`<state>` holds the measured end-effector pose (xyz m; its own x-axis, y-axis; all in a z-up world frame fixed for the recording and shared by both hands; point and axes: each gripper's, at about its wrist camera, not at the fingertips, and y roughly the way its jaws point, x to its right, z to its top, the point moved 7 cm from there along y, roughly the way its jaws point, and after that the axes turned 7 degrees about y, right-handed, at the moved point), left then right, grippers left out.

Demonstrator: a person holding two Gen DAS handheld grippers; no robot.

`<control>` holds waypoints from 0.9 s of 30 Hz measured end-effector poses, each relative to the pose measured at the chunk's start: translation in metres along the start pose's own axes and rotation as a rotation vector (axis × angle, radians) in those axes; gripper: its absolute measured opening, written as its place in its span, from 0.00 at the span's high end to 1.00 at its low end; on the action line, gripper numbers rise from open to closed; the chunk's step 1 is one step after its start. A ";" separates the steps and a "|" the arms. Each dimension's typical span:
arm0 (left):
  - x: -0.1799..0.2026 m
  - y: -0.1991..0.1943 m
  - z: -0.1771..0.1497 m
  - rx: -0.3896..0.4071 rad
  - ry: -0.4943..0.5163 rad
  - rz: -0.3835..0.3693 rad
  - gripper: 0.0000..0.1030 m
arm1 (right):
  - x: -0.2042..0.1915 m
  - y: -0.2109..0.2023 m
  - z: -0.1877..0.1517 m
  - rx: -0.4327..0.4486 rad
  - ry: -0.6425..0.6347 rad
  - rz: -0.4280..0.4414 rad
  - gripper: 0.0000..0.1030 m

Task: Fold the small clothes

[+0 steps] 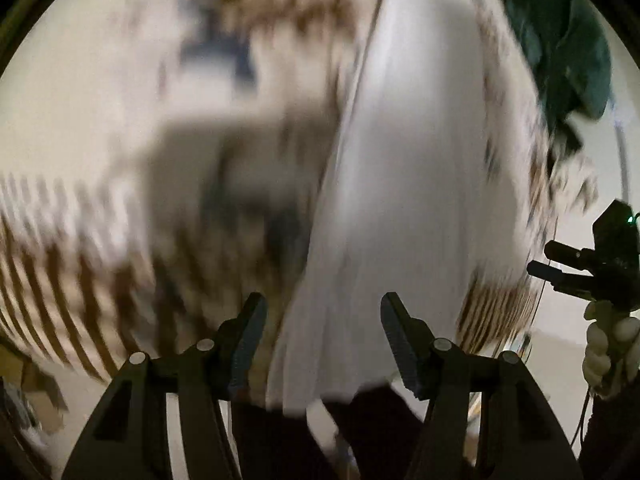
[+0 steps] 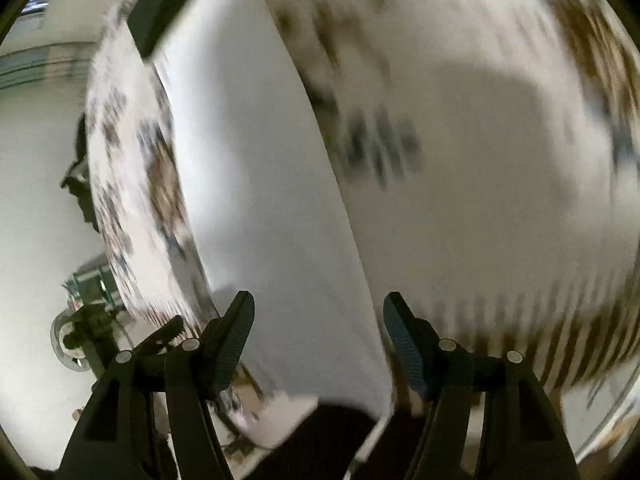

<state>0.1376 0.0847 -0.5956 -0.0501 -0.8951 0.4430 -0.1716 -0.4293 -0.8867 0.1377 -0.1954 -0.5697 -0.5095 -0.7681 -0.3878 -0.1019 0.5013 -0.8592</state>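
Note:
Both views are heavily motion-blurred. A white garment (image 1: 404, 184) lies stretched across a cream surface with brown and blue patterns (image 1: 120, 128). My left gripper (image 1: 323, 332) is open, its jaws wide apart over the garment's near end, holding nothing. In the right wrist view the same white garment (image 2: 260, 184) runs up the middle. My right gripper (image 2: 318, 328) is open over its near edge, empty. The right gripper also shows at the far right of the left wrist view (image 1: 560, 264).
A dark green cloth (image 1: 560, 36) lies at the top right beyond the garment, seen as a dark strip in the right wrist view (image 2: 168, 4). The patterned surface (image 2: 500, 140) has a striped brown border. Dark clothing (image 1: 376, 432) sits below the grippers.

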 end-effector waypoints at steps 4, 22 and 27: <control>0.009 0.040 -0.044 -0.071 0.037 0.057 0.46 | 0.041 0.058 -0.069 -0.073 0.040 -0.079 0.33; -0.010 0.058 -0.044 -0.025 0.018 0.091 0.95 | 0.069 0.137 -0.130 -0.031 0.097 -0.180 0.97; -0.011 0.019 -0.036 0.006 -0.056 -0.002 0.49 | 0.067 0.133 -0.132 -0.063 0.136 -0.139 0.96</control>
<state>0.0993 0.0905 -0.6129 0.0052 -0.8993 0.4372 -0.1656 -0.4320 -0.8865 -0.0229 -0.1275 -0.6658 -0.5975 -0.7726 -0.2148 -0.2305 0.4220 -0.8768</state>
